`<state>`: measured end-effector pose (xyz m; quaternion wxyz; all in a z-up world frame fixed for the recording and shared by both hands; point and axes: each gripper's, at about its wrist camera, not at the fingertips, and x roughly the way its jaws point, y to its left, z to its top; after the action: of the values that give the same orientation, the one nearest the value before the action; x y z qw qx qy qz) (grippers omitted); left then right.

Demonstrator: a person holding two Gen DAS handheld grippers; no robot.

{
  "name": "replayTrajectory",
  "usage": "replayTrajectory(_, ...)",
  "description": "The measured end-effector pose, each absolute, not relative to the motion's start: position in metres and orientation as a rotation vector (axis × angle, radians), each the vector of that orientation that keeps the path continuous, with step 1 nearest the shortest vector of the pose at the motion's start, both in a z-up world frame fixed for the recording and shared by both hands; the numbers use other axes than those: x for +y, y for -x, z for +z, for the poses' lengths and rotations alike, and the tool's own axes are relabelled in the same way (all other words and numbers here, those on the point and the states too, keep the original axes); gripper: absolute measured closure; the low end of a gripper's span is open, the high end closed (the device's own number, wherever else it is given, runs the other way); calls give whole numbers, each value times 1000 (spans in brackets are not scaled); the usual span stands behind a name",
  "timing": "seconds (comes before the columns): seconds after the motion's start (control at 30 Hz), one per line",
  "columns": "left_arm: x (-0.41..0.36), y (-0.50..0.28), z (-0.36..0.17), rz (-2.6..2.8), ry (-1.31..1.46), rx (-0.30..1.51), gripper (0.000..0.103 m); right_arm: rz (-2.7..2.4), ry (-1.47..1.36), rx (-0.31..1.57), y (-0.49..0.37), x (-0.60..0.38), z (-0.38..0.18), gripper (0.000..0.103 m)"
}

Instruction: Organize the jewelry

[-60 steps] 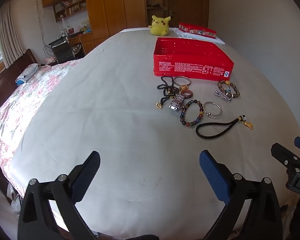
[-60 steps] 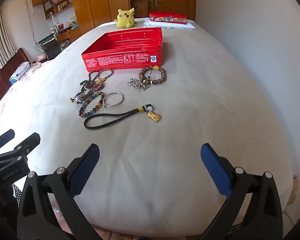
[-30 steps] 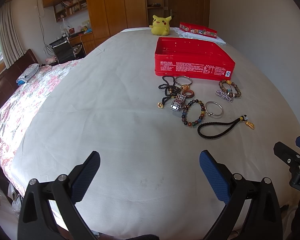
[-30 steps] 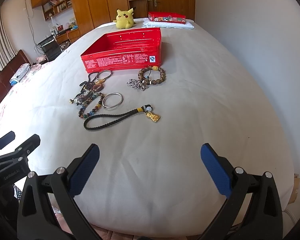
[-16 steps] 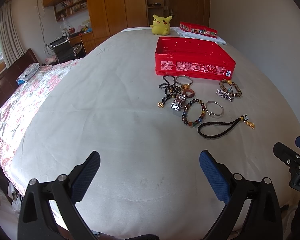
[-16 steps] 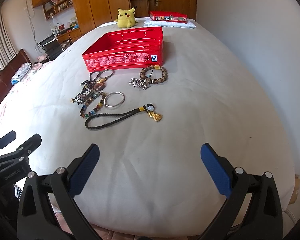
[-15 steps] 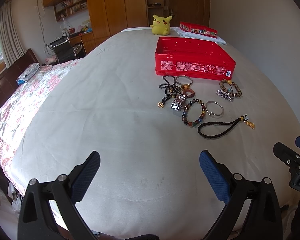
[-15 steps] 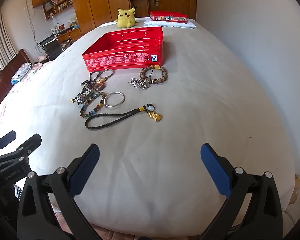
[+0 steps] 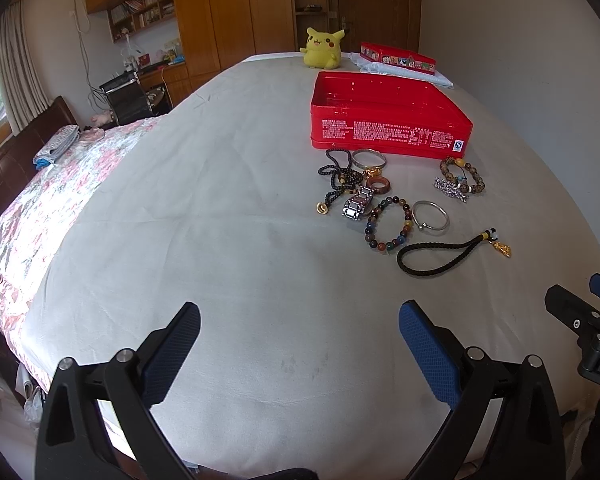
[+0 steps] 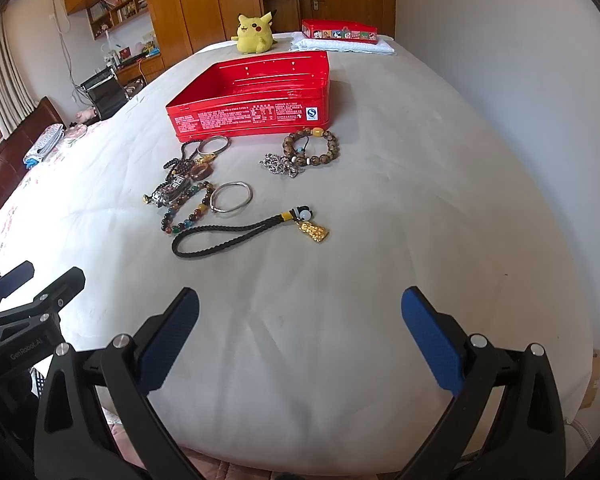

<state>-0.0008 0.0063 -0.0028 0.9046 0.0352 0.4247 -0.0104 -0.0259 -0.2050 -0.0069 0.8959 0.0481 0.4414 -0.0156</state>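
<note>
Both grippers, left gripper (image 9: 299,328) and right gripper (image 10: 300,314), spread wide and empty near the white bed (image 10: 420,208) near edge. Best start: nearest black braided cord with gold charm (image 10: 236,236), pinched mid-loop, lifted clear, carried into open red tin box (image 10: 252,116).

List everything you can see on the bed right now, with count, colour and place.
Tin: one, red, open, mid-bed.
Jewelry pieces: about nine, on the sheet in front of the tin.
Braided cord: one, black with gold charm, nearest the tongs.
Bangles: two, silver; one mid-cluster, one at the tin.
Wooden bead bracelet: one, brown, right of the cluster.
Plush toy: one, yellow, far end.
Left tongs: open, empty.
Right tongs: open, empty.
</note>
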Motion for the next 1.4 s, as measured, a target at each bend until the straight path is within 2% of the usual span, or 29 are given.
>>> replayTrajectory(1.1,9,-1,-6,-23,-72,887,4,-1,-114,935,16,-207,-9,3)
replayTrajectory(1.4,30,-21,-15,-76,20,939,4,17,-137,941,2,-219,-11,3)
